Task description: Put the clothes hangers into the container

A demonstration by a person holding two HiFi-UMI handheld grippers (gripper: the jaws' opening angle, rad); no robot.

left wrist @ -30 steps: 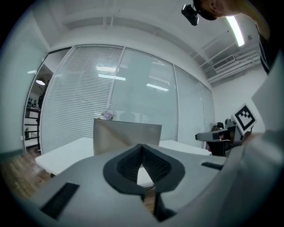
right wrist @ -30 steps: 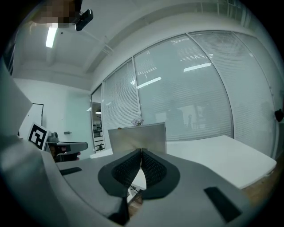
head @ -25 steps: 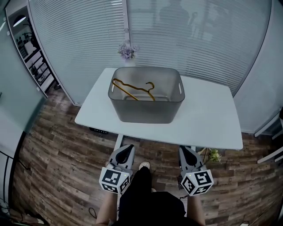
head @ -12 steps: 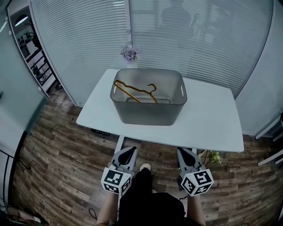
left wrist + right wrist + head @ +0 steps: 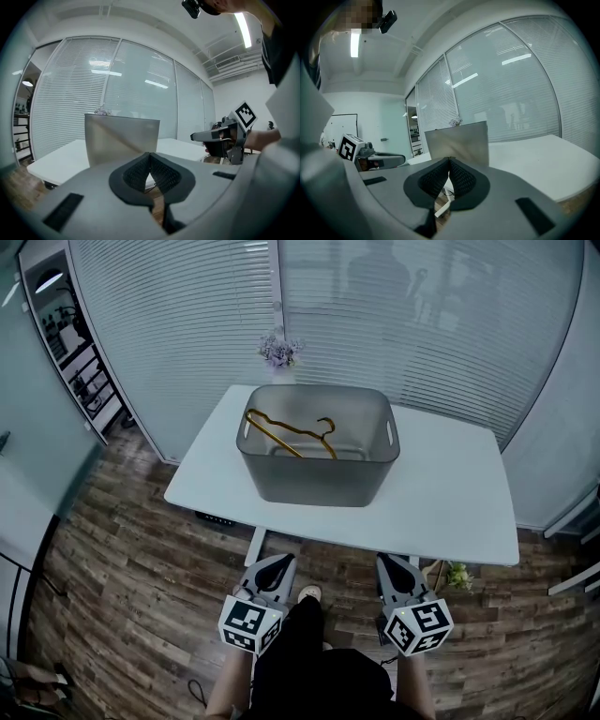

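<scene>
A grey plastic container [image 5: 317, 484] stands on the white table [image 5: 441, 502]. A gold clothes hanger [image 5: 286, 434] lies inside it, leaning toward the left wall. My left gripper [image 5: 279, 562] and right gripper [image 5: 384, 562] hang side by side below the table's near edge, over the wooden floor, well short of the container. Both are shut with nothing between the pads. In the left gripper view the container [image 5: 122, 139] rises beyond the closed left gripper [image 5: 150, 154]; the right gripper view shows the container [image 5: 457, 143] past the closed right gripper [image 5: 449, 160].
A small vase of purple flowers [image 5: 278, 351] stands behind the table against the blind-covered glass wall. Shelving [image 5: 70, 352] sits at the far left. A little plant [image 5: 457, 573] lies on the floor under the table's right side. My legs and a shoe [image 5: 307, 592] show between the grippers.
The view has shifted slightly, so table and container sit a bit lower and further right in frame. Both grippers stay shut and keep their place.
</scene>
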